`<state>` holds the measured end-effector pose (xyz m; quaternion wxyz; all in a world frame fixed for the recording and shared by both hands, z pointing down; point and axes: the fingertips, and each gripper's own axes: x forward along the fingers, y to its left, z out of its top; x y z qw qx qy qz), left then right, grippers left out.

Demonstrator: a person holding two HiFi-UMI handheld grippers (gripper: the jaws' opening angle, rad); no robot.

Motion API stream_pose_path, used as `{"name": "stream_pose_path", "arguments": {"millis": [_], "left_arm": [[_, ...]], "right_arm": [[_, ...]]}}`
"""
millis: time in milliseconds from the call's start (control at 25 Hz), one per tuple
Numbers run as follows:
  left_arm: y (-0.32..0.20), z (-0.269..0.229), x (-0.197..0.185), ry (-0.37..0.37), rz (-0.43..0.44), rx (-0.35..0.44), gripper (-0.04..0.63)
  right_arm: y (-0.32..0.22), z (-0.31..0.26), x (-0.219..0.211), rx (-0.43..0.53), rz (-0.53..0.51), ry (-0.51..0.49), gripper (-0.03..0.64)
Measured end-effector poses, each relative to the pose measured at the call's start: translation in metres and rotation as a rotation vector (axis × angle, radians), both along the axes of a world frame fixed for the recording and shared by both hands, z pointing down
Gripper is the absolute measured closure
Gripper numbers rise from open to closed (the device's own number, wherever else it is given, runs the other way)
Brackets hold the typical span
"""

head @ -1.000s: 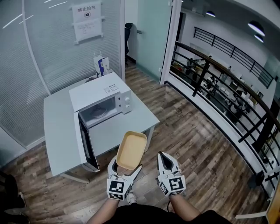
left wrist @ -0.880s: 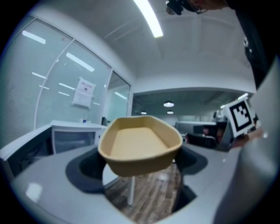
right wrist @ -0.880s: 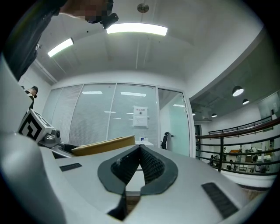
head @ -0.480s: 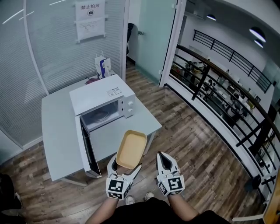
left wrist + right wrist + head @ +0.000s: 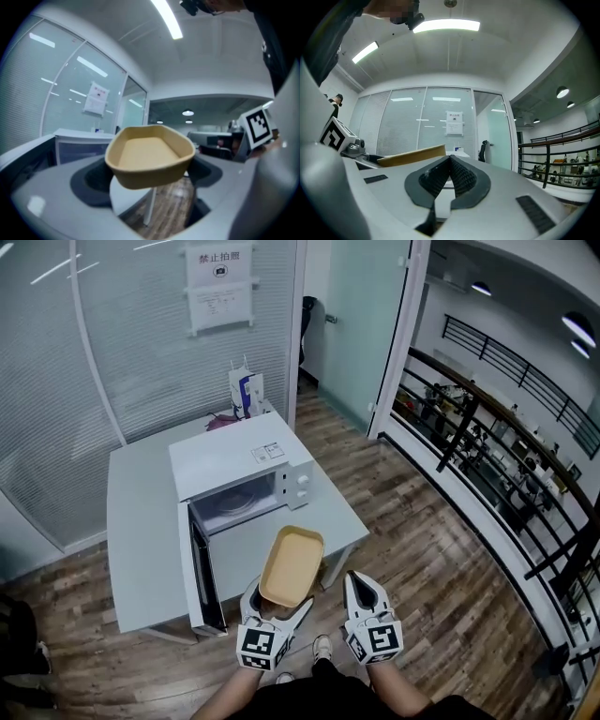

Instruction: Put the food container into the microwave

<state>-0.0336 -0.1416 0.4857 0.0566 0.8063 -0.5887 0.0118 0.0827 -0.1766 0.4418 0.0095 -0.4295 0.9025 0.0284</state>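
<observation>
Left gripper: I hold it low and forward, jaws clamped on the near end of the food container, which is aloft before the microwave.
Right gripper: alongside, jaws pressed together, empty.
Table: grey, bears the microwave, whose door is swung open.
Room: glass wall left, wood floor, railing right.

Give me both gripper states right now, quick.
Left gripper: jaws closed on the food container.
Right gripper: jaws closed, empty.
</observation>
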Motion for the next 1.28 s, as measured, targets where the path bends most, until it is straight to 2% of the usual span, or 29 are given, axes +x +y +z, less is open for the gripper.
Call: {"name": "stream_pose_path", "arguments": {"millis": [120, 640, 1280], "left_arm": [[-0.018, 0.0, -0.006, -0.017, -0.042, 0.0, 0.108], [-0.069, 0.011, -0.041, -0.01, -0.271, -0.035, 0.109], [-0.089, 0.025, -0.051, -0.03, -0.451, -0.098, 0.109]], "right_arm": [[-0.023, -0.003, -0.004, 0.001, -0.027, -0.005, 0.618], [-0.102, -0.004, -0.032, -0.001, -0.208, -0.015, 0.618], [-0.146, 0.01, -0.051, -0.039, -0.387, -0.028, 0.618]]}}
